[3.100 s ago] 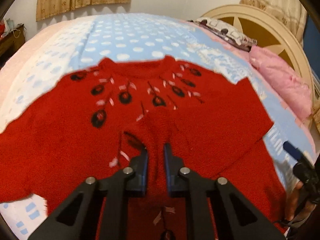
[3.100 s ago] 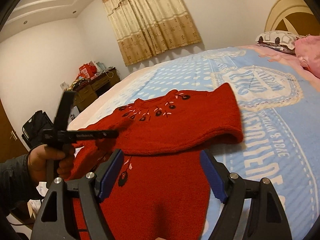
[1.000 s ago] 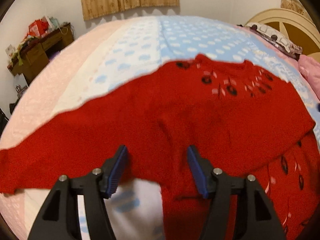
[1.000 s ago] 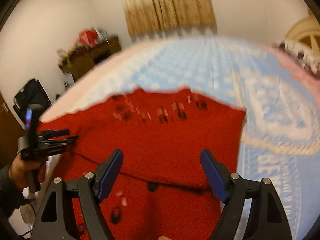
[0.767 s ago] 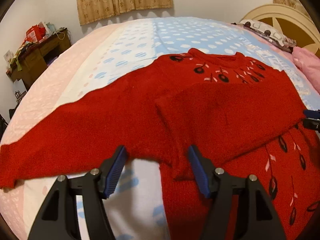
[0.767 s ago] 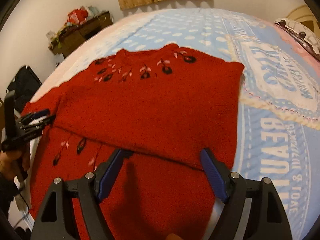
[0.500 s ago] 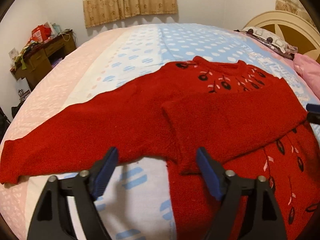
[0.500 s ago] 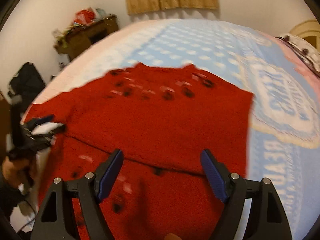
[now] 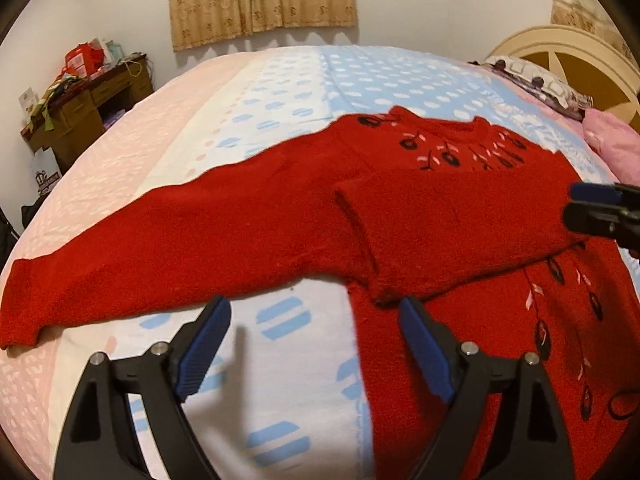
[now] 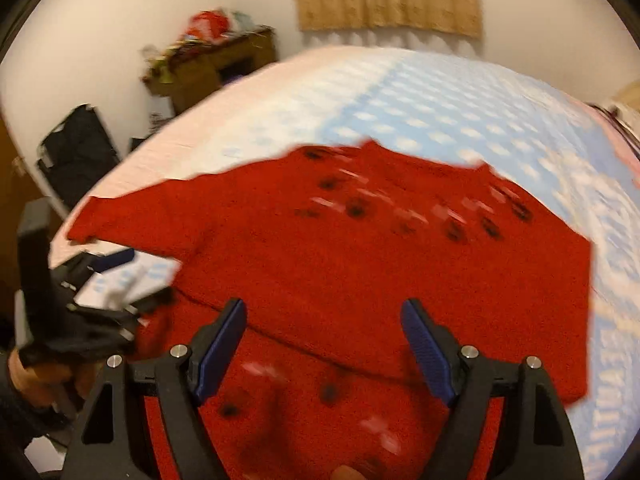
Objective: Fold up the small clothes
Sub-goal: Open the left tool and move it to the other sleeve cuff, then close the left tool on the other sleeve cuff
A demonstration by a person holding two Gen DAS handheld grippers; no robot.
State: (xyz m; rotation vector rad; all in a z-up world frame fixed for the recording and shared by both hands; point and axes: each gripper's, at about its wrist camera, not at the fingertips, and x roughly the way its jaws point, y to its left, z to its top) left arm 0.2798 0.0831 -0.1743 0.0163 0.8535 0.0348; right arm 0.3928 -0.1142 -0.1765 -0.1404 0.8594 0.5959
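The red sweater point(image 9: 460, 216) lies flat on the bed point(image 9: 280, 92), chest side up, and the fold looks only begun: one sleeve point(image 9: 452, 232) is already laid across the chest, its cuff ending near the middle of the body, while the other sleeve point(image 9: 160, 256) is stretched out full length to the side, and the body below has not been folded up. So, by my reading, one sleeve fold is done and the second sleeve plus the body folds are left. The left gripper point(image 9: 316, 344) hovers above the bed just below the outstretched sleeve, its fingers spread wide and holding nothing. The right gripper point(image 10: 324, 344) hangs over the sweater's lower body, fingers likewise spread and empty; that view is blurred.
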